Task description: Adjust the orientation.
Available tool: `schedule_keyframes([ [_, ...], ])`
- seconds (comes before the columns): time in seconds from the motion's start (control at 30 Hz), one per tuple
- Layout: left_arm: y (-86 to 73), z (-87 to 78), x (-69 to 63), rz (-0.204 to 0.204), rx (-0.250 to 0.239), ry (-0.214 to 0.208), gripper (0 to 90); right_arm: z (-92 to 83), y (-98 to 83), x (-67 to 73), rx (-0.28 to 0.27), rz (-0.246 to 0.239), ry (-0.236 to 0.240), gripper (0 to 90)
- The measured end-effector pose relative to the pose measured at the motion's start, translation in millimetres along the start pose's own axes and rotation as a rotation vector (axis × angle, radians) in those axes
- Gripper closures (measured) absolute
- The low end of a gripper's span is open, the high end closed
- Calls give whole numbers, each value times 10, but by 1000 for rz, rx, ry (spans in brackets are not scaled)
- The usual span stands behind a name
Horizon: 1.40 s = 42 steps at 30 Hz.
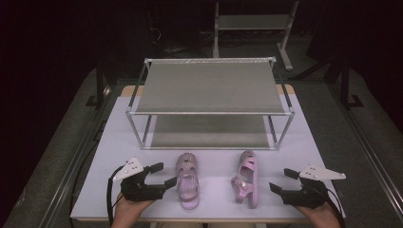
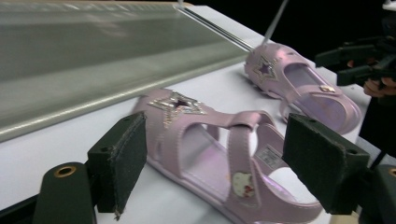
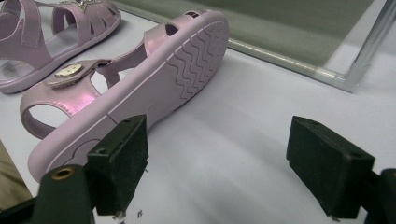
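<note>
Two small pink sandals lie on the white table in front of a shoe rack. The left sandal [image 1: 187, 180] [image 2: 210, 149] sits upright with a star on its toe. The right sandal [image 1: 246, 179] [image 3: 135, 79] lies tipped on its side, its wavy sole facing my right gripper. My left gripper [image 1: 163, 174] [image 2: 215, 163] is open just left of the left sandal, whose heel end lies between the jaws in the left gripper view. My right gripper [image 1: 283, 180] [image 3: 219, 168] is open to the right of the tipped sandal, holding nothing.
A two-tier metal shoe rack [image 1: 209, 102] with grey shelves stands at the middle of the table [image 1: 119, 142], both shelves bare. The table's front edge runs just below the hands. A dark floor and a second metal frame [image 1: 252, 28] lie beyond.
</note>
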<state>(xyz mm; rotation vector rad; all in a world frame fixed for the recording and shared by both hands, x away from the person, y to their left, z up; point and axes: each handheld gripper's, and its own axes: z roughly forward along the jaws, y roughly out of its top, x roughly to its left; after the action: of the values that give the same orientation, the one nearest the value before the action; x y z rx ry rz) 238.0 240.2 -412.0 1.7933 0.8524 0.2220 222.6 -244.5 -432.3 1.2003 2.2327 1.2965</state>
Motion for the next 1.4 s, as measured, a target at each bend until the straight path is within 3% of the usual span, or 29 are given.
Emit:
schedule_keyframes([
  [0.33,-19,158,-107,29,68,-14,255,1,-3,-6,1,0,1,204],
  [0.57,-62,260,-160,36,139,-9,378,-17,-4,-9,-3,4,0,204],
  [0.8,-109,308,-176,22,176,-4,481,-13,-3,6,-2,-2,3,204],
  [1.07,-129,324,-222,10,178,-13,592,-11,-1,19,0,-4,7,204],
  [1.23,-147,298,-216,-12,170,12,690,-4,0,22,2,-6,7,204],
  [1.27,-156,285,-196,-33,165,12,708,-6,0,27,2,-6,7,205],
  [1.4,-176,264,-175,-38,159,31,763,-10,-1,17,-3,-2,5,204],
])
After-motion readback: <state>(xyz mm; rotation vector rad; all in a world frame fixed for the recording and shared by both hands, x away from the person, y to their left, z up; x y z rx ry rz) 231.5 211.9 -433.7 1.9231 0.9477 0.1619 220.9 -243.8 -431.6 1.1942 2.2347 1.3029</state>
